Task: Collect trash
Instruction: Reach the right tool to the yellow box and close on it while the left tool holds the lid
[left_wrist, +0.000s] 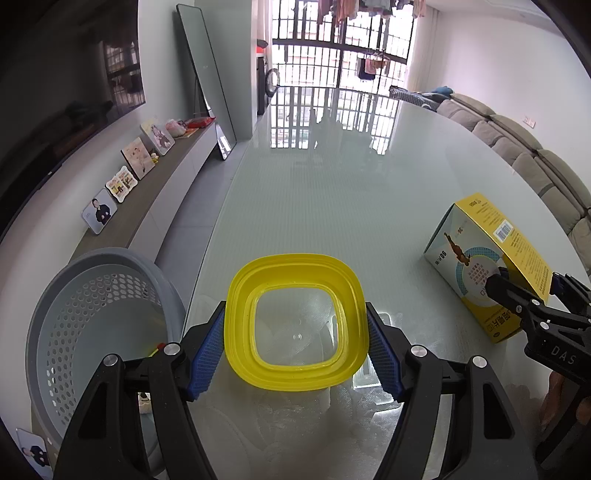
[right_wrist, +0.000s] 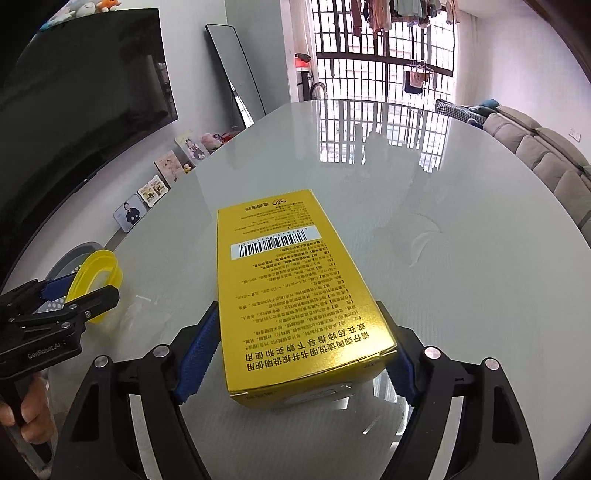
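Observation:
A yellow square lid (left_wrist: 295, 376) with a clear centre sits between the blue pads (left_wrist: 207, 354) of my left gripper (left_wrist: 295, 350), which is shut on its two sides above the table's near edge. To the right lies a yellow medicine box (left_wrist: 491, 221) with a barcode on top. In the right wrist view my right gripper (right_wrist: 297, 314) is shut on the near end of this box (right_wrist: 288, 280), with a pad on each long side. Whether the box rests on the glass or hangs just above it I cannot tell. From the right wrist view the left gripper (right_wrist: 81, 288) and lid (right_wrist: 99, 262) show at far left.
A grey perforated basket (left_wrist: 92, 314) stands on the floor left of the glossy white table (left_wrist: 332, 203). Picture frames (left_wrist: 129, 177) line a low sideboard along the left wall, with a tall mirror (left_wrist: 207, 81) behind. A beige sofa (left_wrist: 517, 147) runs along the right. A hand (right_wrist: 33, 417) holds the left gripper's handle.

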